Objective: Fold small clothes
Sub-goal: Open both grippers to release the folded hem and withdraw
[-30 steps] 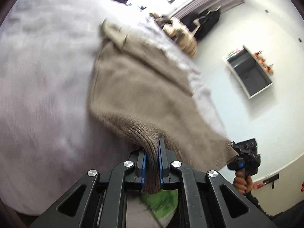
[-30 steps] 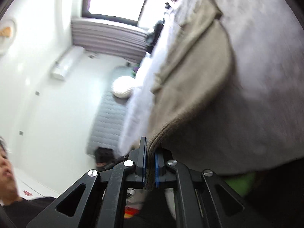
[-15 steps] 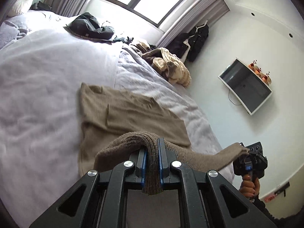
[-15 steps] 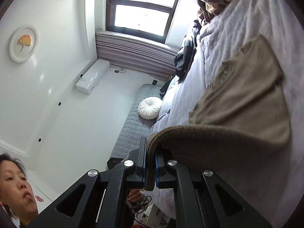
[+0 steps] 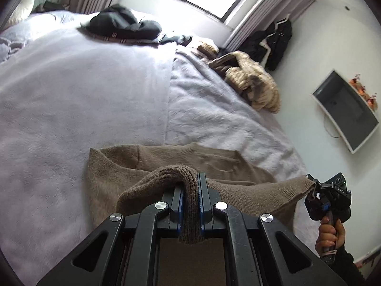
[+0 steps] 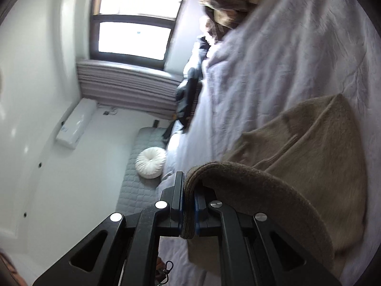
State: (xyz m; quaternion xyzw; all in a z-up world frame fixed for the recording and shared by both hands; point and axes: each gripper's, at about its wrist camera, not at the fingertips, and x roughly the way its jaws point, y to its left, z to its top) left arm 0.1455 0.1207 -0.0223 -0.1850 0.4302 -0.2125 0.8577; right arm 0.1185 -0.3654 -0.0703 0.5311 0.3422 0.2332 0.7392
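Observation:
A brown knit sweater [image 5: 133,169] lies on the pale lilac bed cover [image 5: 83,90], its near ribbed hem lifted off the bed. My left gripper [image 5: 190,190] is shut on one corner of that hem. The other corner is pinched by my right gripper [image 5: 314,188], seen at the right edge of the left wrist view with a hand below it. In the right wrist view the right gripper [image 6: 189,193] is shut on the hem, and the sweater [image 6: 316,157] stretches away to the right over the bed cover [image 6: 273,66]. The hem spans taut between both grippers above the flat part.
A dark garment pile [image 5: 123,26] lies at the far side of the bed. A beige striped knit heap [image 5: 252,83] sits at the right bed edge. A wall screen [image 5: 345,109], hanging dark coats [image 5: 273,40], a window [image 6: 135,21] and a round white cushion [image 6: 151,159] surround the bed.
Both grippers have carried the hem forward over the sweater toward its far end. The far half now lies flat beneath the raised hem, and the bed's far side has come into view.

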